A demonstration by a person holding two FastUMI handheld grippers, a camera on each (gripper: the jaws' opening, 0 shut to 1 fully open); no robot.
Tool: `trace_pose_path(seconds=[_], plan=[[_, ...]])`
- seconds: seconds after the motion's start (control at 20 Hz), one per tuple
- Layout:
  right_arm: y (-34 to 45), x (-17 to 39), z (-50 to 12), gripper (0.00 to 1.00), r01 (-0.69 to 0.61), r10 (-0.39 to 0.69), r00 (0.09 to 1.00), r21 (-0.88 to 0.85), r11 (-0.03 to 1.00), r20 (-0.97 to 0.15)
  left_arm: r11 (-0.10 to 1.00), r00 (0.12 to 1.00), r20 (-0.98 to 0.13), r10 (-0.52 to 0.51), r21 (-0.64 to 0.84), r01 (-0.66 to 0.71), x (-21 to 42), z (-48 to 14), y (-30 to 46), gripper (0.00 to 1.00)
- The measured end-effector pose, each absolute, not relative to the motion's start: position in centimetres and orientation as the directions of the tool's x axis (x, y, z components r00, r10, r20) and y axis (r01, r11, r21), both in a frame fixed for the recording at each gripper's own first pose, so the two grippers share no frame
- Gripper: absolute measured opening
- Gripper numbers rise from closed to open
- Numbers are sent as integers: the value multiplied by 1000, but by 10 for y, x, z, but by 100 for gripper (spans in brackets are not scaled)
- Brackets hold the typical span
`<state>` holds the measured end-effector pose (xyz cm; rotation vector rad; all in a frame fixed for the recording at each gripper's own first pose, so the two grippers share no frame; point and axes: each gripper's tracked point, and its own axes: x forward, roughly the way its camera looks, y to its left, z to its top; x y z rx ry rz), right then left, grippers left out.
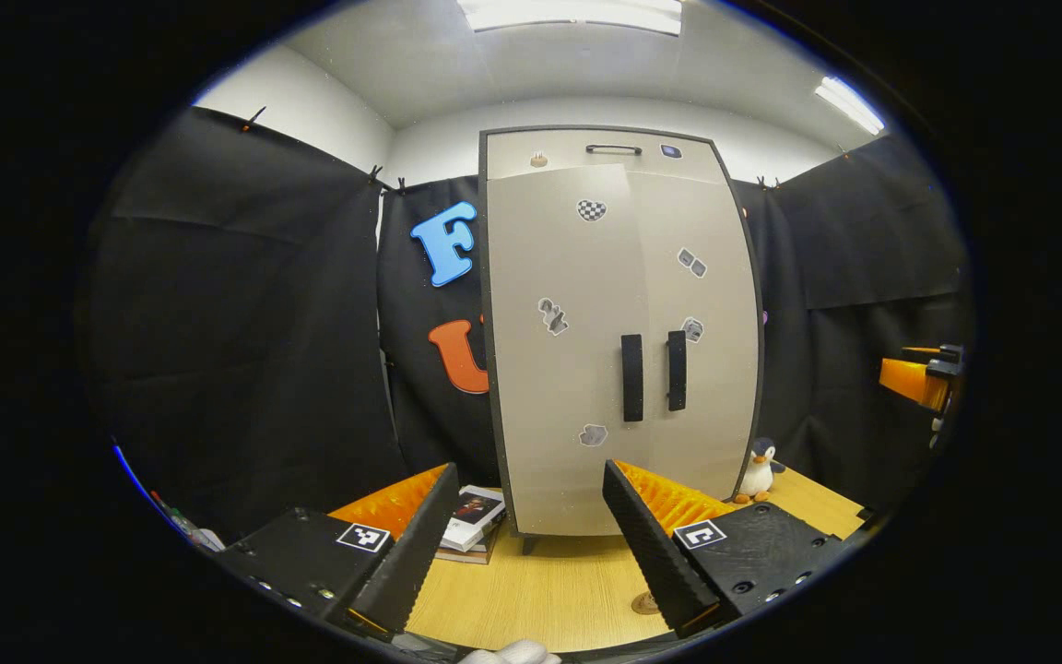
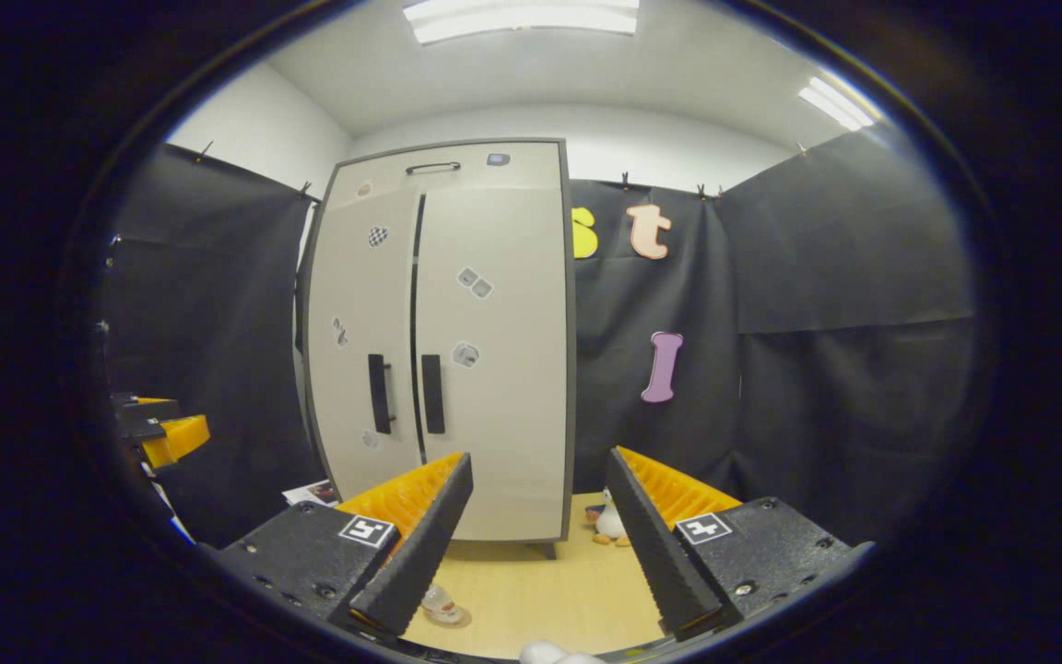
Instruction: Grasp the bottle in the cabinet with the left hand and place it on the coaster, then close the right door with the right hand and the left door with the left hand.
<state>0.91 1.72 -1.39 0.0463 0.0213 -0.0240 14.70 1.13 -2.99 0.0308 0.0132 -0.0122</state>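
Observation:
The grey two-door cabinet (image 1: 605, 341) (image 2: 457, 341) stands on the wooden table. Its right door (image 2: 494, 350) lies flush. The left door (image 2: 356, 341) looks slightly ajar, with a thin dark gap between the two. Two black handles (image 1: 632, 378) sit side by side at the middle. A small bottle (image 2: 442, 604) stands on the round coaster (image 1: 644, 604) in front of the cabinet, half hidden by a finger. My left gripper (image 1: 531, 563) is open and empty, facing the doors from a short way back. My right gripper (image 2: 531, 553) is open and empty too, off to the right.
A toy penguin (image 1: 758, 468) (image 2: 608, 522) sits at the cabinet's right foot. A stack of books (image 1: 471, 518) lies at its left foot. The wooden table (image 1: 549, 590) spreads in front. Black cloth walls close in both sides.

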Motion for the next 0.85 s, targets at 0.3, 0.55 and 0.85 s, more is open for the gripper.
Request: trace_pose_path(seconds=[0.3,0.55,0.85], plan=[[19,13,-15,96,25,-24,999,46,999,-23,999,1000,-15,-17,31,17,150,-31,11,96],[19,16,-14,96,30,-29,999,44,999,-19,999,1000,-16,-19,35,20,153,-32,11,96],[21,21,-15,96,29,-28,999,47,998,-19,999,1000,-14,-16,41,17,155,-32,12,96]])
